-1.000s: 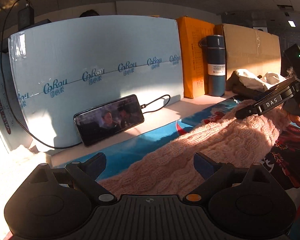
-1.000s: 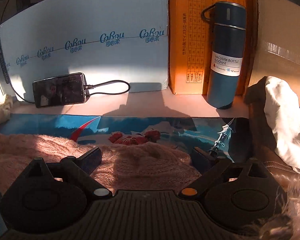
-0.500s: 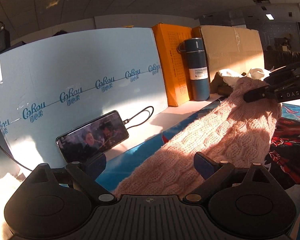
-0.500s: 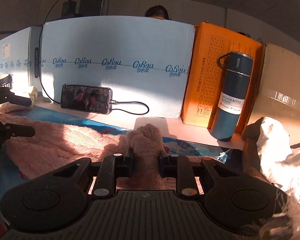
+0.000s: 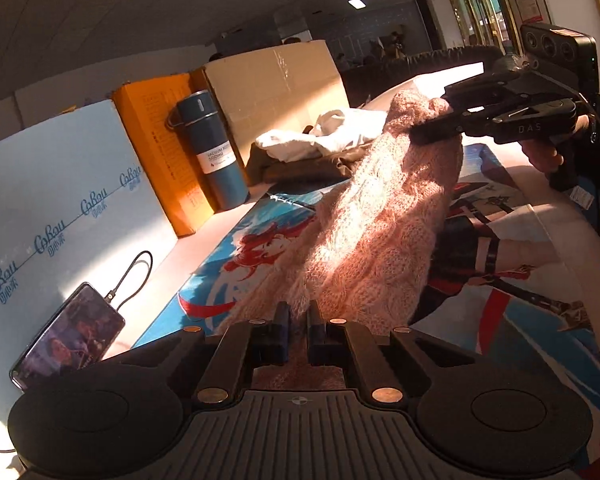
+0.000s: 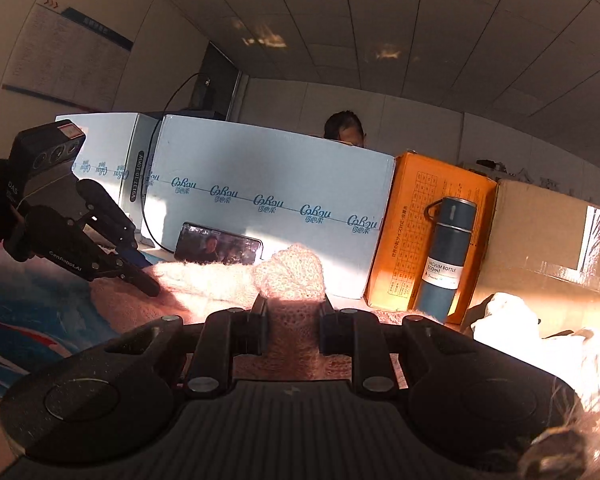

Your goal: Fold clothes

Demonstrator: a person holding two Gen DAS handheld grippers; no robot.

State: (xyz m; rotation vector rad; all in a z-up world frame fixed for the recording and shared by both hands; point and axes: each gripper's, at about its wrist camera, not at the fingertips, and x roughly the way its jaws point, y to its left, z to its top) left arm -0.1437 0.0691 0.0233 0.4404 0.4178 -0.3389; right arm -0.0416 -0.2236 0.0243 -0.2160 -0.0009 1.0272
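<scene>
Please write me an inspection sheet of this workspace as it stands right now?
Surface: pale table under a blue printed cartoon mat.
Job's things: pink cable-knit sweater, stretched between both grippers; white and brown garments heaped at the back.
Clutter: dark blue vacuum bottle; black phone showing video, leaning on the light blue carton; orange box; brown cardboard box.
Grippers: left gripper has just closed on the sweater; right gripper shut on a bunched fold.
Cables: black charging cable plugged into the phone.
Surroundings: a person's head behind the carton.
</scene>
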